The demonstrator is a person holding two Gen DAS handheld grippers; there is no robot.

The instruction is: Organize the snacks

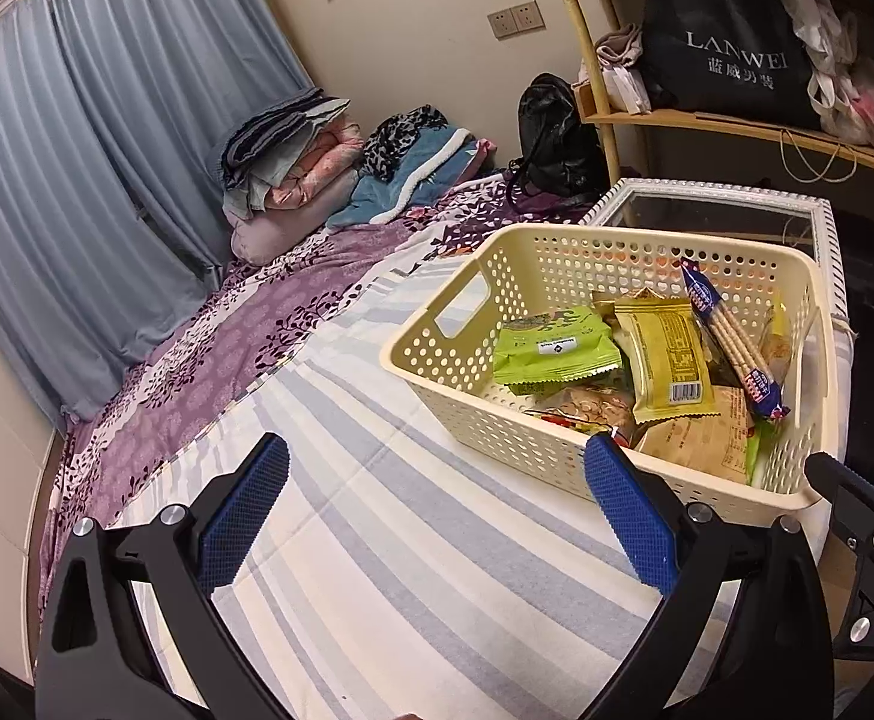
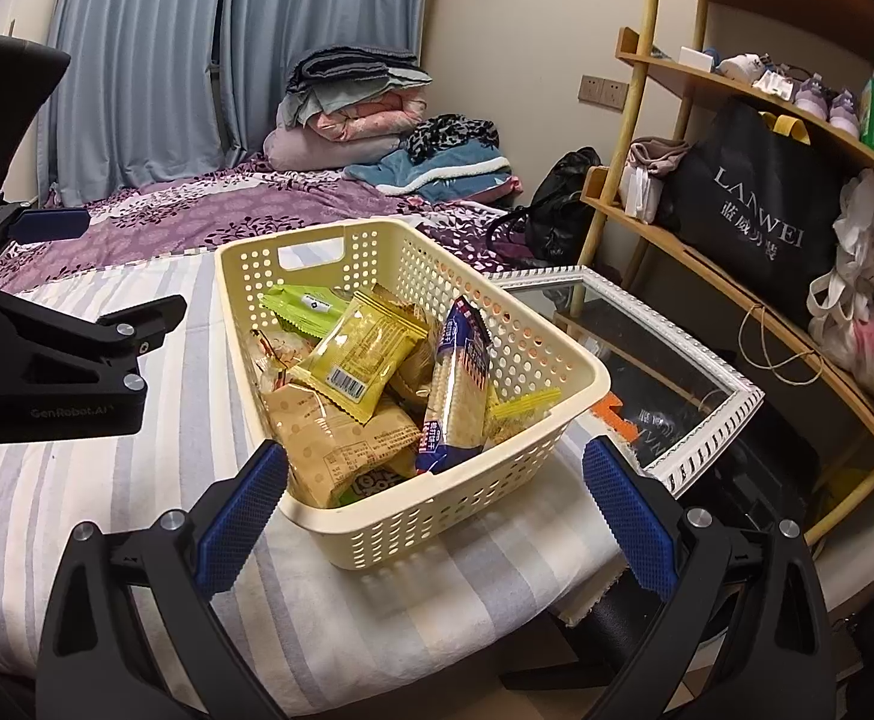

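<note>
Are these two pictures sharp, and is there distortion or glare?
Left wrist view: sharp, but fisheye bends the shelf and curtains; corners are black. Right wrist view: equally sharp and curved; the glass tabletop reflects the black bag.

Bedroom in a home, as we read it. We list a bed (image 2: 137, 324) under a striped sheet and a purple leaf-print cover (image 1: 209, 354). Folded quilts and blankets (image 2: 353, 114) are stacked at its far end, centre top of the right wrist view. Blue-grey curtains (image 1: 77, 138) hang full height at upper left. We note a curved wooden shelf unit (image 2: 737, 276) at right, holding a black shopping bag (image 2: 761, 216), plastic bags and shoes. A double wall socket (image 1: 516, 18) sits on the cream wall. A black handbag (image 1: 557, 132) rests in the corner.
</note>
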